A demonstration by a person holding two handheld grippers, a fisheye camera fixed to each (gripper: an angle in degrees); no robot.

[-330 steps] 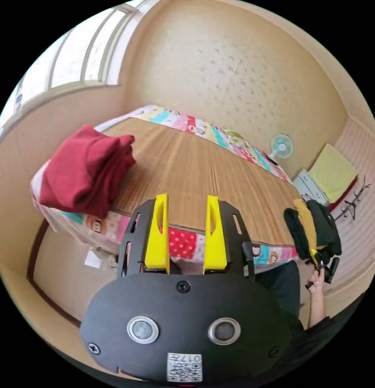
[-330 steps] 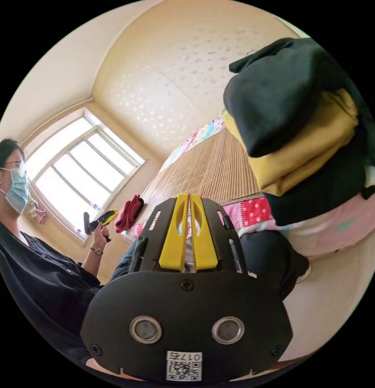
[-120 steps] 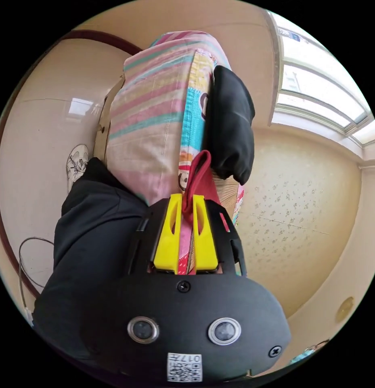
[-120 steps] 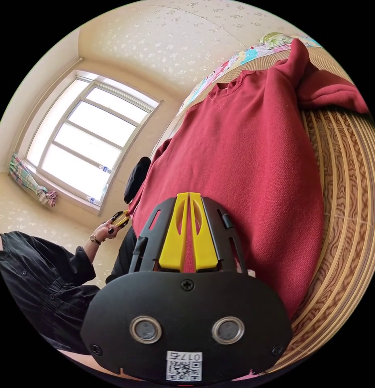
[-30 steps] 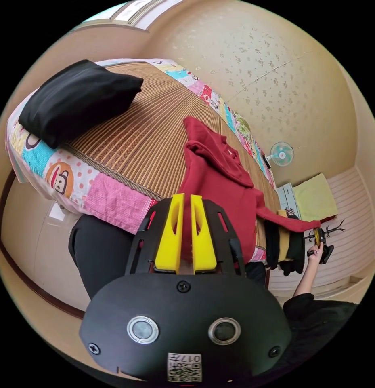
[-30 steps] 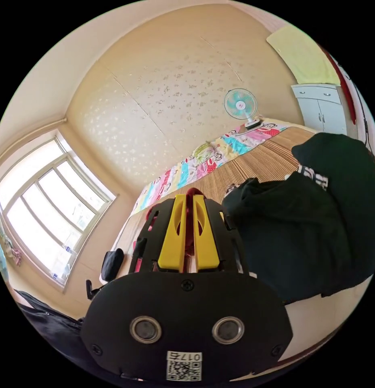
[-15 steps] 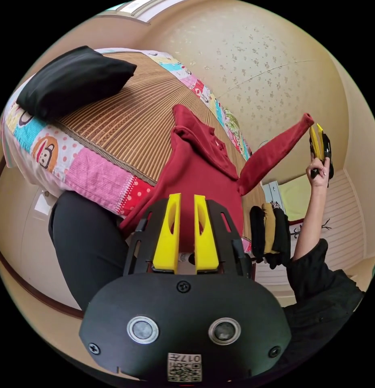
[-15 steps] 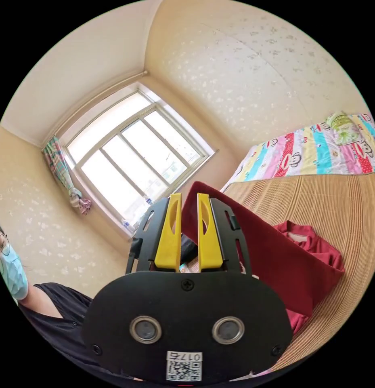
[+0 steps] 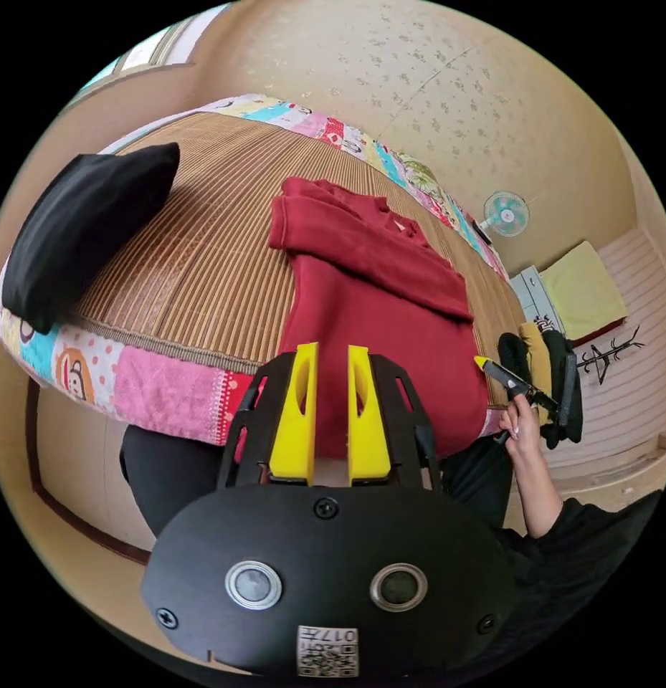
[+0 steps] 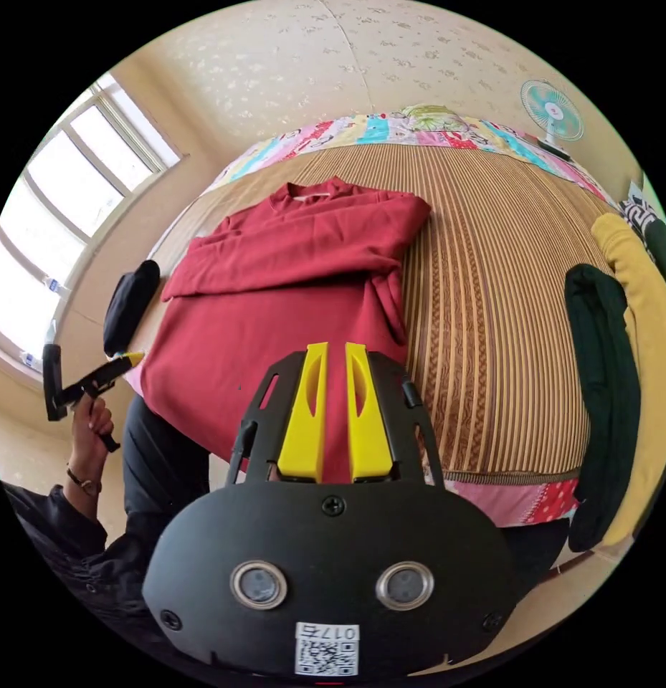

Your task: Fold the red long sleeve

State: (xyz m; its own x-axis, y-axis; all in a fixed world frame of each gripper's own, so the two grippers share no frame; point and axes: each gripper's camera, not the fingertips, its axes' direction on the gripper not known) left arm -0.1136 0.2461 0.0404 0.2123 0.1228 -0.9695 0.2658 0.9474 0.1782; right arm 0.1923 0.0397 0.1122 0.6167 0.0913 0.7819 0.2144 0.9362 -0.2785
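sleeve (image 9: 368,247): now lies folded across the chest, no longer lifted
red long sleeve (image 10: 275,301): flat on the bamboo mat (image 10: 483,301)
left gripper (image 9: 330,408): jaws slightly apart, empty
right gripper (image 10: 335,408): jaws slightly apart, empty

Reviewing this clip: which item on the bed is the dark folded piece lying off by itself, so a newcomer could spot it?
Start at the striped bamboo mat covering the bed. The red long sleeve lies spread in its middle; beyond it, on the window-side corner, sits the black folded garment. Unlike the stack of dark and yellow clothes at the opposite end, it lies alone.
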